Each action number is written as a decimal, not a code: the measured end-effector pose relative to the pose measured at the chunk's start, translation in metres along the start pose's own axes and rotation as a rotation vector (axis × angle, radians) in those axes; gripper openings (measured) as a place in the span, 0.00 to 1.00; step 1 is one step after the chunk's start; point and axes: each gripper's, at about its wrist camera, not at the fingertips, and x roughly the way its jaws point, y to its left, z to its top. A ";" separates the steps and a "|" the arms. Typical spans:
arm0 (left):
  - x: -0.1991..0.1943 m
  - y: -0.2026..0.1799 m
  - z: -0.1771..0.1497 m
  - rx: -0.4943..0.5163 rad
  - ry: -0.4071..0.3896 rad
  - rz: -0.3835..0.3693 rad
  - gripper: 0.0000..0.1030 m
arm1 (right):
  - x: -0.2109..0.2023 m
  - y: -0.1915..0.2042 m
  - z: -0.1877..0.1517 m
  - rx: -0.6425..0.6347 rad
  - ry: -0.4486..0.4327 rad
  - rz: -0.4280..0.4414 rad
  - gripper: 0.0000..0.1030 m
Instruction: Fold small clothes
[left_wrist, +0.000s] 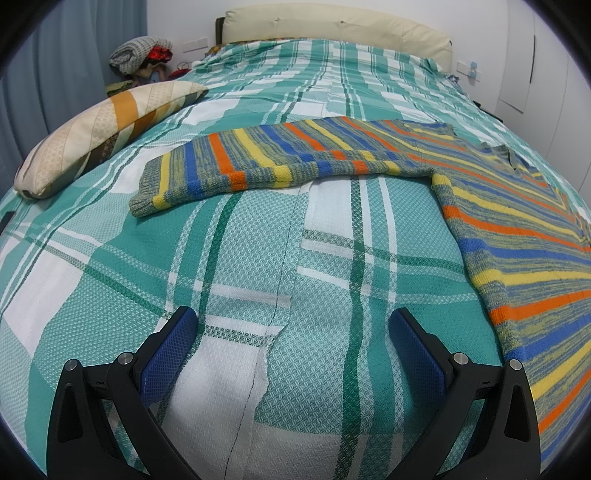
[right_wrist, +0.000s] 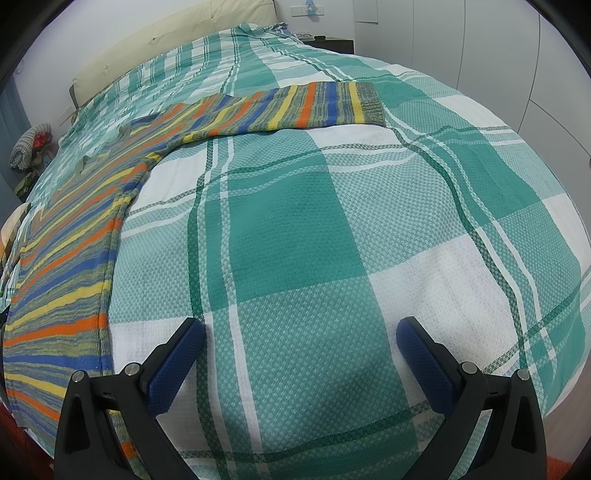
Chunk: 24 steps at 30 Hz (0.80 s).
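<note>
Left gripper (left_wrist: 291, 325) nearest in the left wrist view, jaws spread wide, blue pads (left_wrist: 168, 354) empty, hovering over bare bedspread (left_wrist: 236, 266), nothing pinched. Right gripper (right_wrist: 300, 334) same in the right wrist view: jaws spread, nothing between them, over a green and white check of the bedspread. Sweater (left_wrist: 517, 258), striped blue, yellow and orange on grey-green knit, lies flat on the bed, unfolded. In the left view its body runs down the right side, near edge reaching just beside the right finger; one sleeve (left_wrist: 236, 166) stretches left across the middle of the bed, cuff at far left end, well apart from the gripper. In the right view the body lies along the left side, its hem passing under or behind the left finger, cannot tell if touching; the other sleeve (right_wrist: 295, 107) extends right, cuff (right_wrist: 369, 101) grey ribbed, far from the gripper. Collar area small, partly seen mid-body. Pillow (left_wrist: 96, 136), striped cream and orange, on the far left of the bed. Headboard (left_wrist: 332, 26) cream, at far end. Pile of cloth (left_wrist: 140, 55) beside the bed, far left, by a curtain.
</note>
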 end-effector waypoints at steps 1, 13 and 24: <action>0.000 0.000 0.000 0.000 0.000 0.000 1.00 | 0.000 0.001 0.000 -0.002 -0.001 -0.001 1.00; 0.000 0.000 0.000 0.000 0.000 0.000 1.00 | 0.003 0.001 0.001 -0.005 0.002 -0.007 1.00; 0.000 0.000 0.000 0.000 0.000 0.001 1.00 | 0.003 0.001 0.001 -0.005 0.001 -0.008 1.00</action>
